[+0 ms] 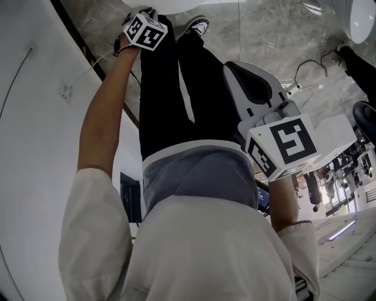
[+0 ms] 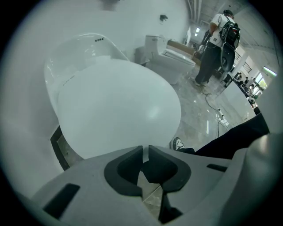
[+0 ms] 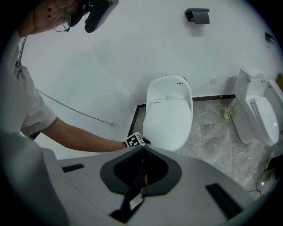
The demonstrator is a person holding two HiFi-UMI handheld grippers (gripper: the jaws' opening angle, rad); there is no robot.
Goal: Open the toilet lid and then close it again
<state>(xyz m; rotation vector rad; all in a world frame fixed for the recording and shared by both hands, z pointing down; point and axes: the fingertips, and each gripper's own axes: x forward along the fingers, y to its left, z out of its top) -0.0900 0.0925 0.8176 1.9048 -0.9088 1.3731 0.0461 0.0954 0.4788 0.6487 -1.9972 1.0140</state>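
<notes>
1. We are holding the left gripper (image 2: 145, 148) just over the front edge of the toilet lid (image 2: 117, 106), with its jaws drawn to a narrow slit and pinching nothing.
2. The lid is lying shut on the toilet (image 3: 169, 88).
3. We are holding the right gripper (image 3: 142, 149) well back from the toilet, its jaws pressed together and empty.

In the head view, the toilet (image 1: 176, 4) is a white sliver cut by the top edge at 12 o'clock. The left gripper (image 1: 145, 30) at 11 o'clock shows only its marker cube, jaws hidden beneath. In the left gripper view, the lid (image 2: 119, 110) has its near rim hidden behind the grey gripper body at 6 o'clock. In the right gripper view, a second toilet (image 3: 258, 119) at 3 o'clock is clipped by the lens edge.
</notes>
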